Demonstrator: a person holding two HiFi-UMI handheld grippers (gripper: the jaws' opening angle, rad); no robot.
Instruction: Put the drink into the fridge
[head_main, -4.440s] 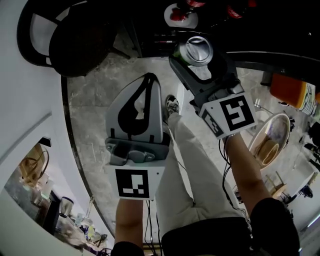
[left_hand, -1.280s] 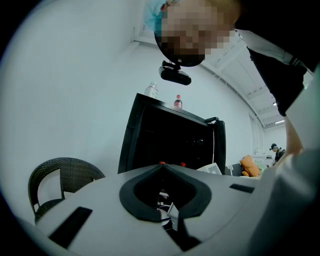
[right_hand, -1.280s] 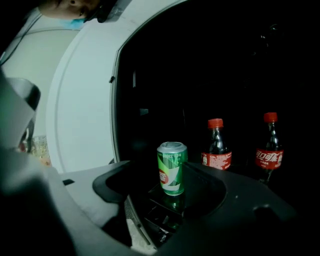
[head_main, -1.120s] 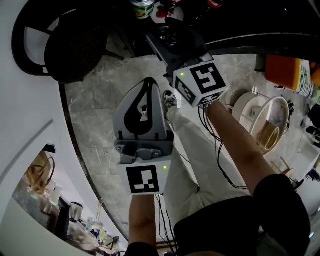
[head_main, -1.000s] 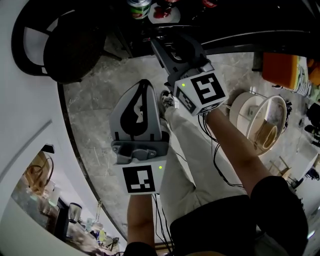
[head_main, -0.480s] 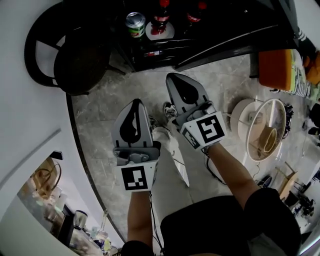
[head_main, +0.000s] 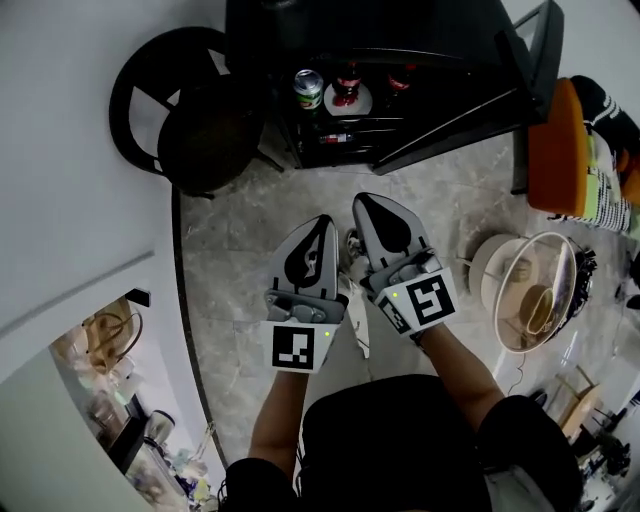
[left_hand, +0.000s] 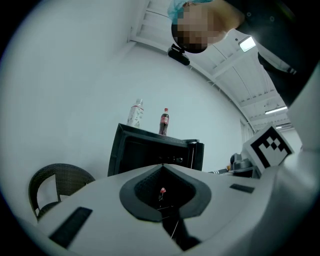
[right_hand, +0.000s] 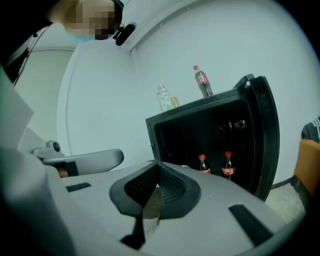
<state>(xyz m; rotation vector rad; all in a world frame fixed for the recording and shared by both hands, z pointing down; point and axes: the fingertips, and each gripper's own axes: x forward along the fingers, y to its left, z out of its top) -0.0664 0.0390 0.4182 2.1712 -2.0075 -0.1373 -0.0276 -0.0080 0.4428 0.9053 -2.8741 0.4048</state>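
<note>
The drink, a green-and-white can (head_main: 308, 88), stands inside the open black fridge (head_main: 300, 30), left of two cola bottles (head_main: 347, 85). Both grippers hang well back from it over the floor, side by side. My left gripper (head_main: 322, 222) is shut with nothing in it, and so is my right gripper (head_main: 366, 200). In the right gripper view the shut jaws (right_hand: 157, 164) point at the fridge's dark inside, where the cola bottles (right_hand: 202, 163) show; the can is hidden there. In the left gripper view the shut jaws (left_hand: 162, 166) face the fridge (left_hand: 155, 150).
The fridge door (head_main: 470, 95) stands open to the right. A black wicker chair (head_main: 200, 130) sits left of the fridge, an orange seat (head_main: 560, 150) and a round basket (head_main: 540, 290) to the right. Bottles (right_hand: 201, 80) stand on top of the fridge.
The right gripper's jaws have closed empty, leaving the can in the fridge. Both grippers have drawn back from the fridge and risen.
</note>
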